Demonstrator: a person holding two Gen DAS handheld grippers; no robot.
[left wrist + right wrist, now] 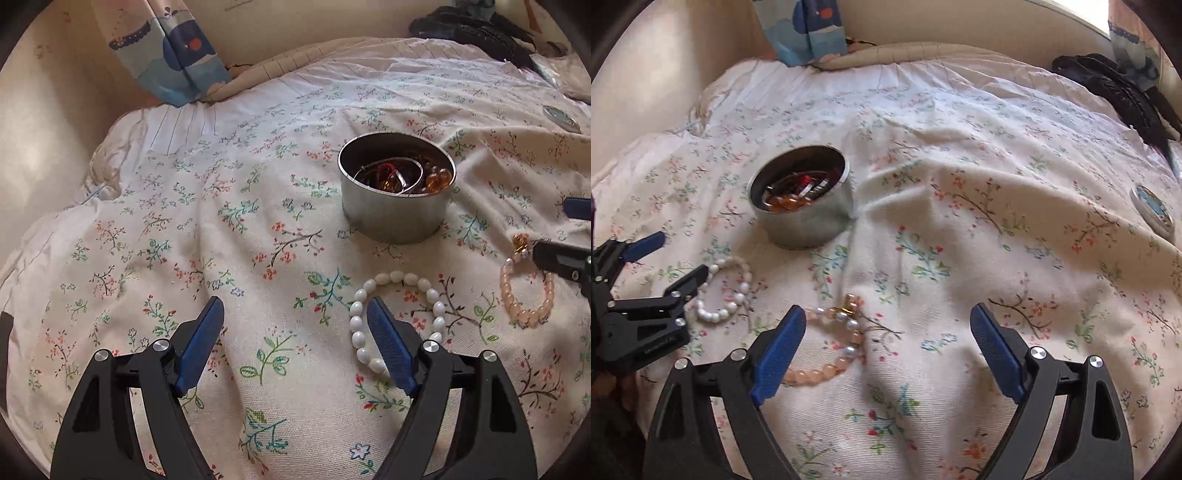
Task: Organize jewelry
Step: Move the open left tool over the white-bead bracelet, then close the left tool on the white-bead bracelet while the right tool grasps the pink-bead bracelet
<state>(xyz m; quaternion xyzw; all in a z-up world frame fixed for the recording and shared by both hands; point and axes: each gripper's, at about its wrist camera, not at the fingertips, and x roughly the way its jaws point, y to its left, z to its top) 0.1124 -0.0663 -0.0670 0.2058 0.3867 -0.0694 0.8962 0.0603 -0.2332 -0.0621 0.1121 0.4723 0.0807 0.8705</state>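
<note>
A round metal tin (397,192) holds bangles and amber beads on the floral bedspread; it also shows in the right wrist view (803,201). A white bead bracelet (397,314) lies flat just ahead of my left gripper (297,306), which is open and empty, its right finger over the bracelet. A pink bead bracelet (526,291) with pearls and a gold clasp lies to the right. In the right wrist view it (833,341) lies by the left finger of my open, empty right gripper (888,314). The white bracelet (726,290) and left gripper (665,254) show at left.
The tin's lid (1152,214) lies far right on the floral bedspread (221,240); it also shows in the left wrist view (561,118). A black bag (1115,88) sits at the back right. A curtain (173,51) hangs behind the bed.
</note>
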